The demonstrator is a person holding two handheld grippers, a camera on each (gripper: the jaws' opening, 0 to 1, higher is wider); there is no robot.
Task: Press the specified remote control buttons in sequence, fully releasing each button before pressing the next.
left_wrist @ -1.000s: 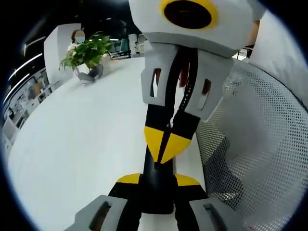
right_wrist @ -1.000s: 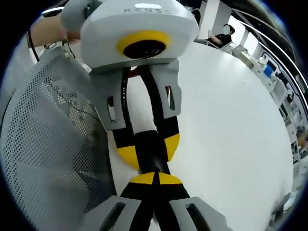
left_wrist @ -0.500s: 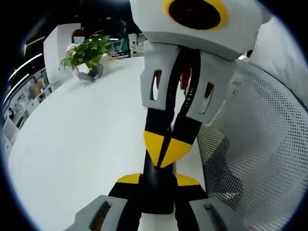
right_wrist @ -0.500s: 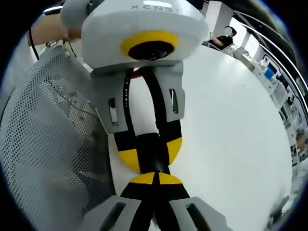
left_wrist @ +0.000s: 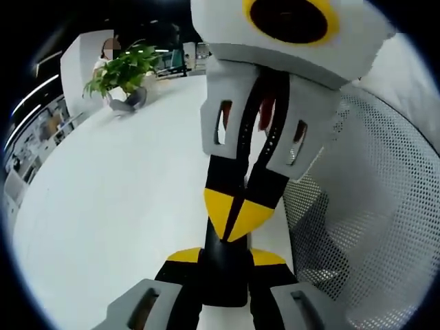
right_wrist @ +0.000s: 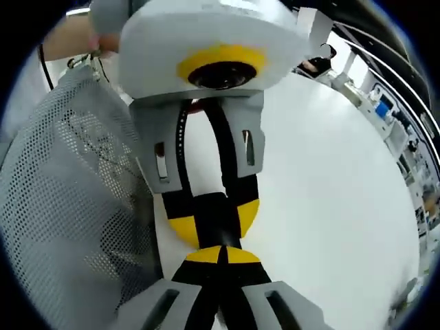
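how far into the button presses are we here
Done: nothing countable; no buttons are visible, so completed presses cannot be read. In hand: the left tongs clamp a black remote over the white table, and the shut right tongs have their tip against it, which looks like a press under way. Left: releasing this press, plus any remaining buttons.

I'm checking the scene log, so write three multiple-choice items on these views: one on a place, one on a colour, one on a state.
1. The potted plant stands on the white table: A at its far end; B right beside the grippers; C at its middle.
2. The gripper tip pads are: A red; B yellow; C green.
3. The right gripper is: A wide open; B shut; C holding a cup.
Answers: A, the plant sits far across the table; B, yellow pads show in both views; B, its jaws meet.
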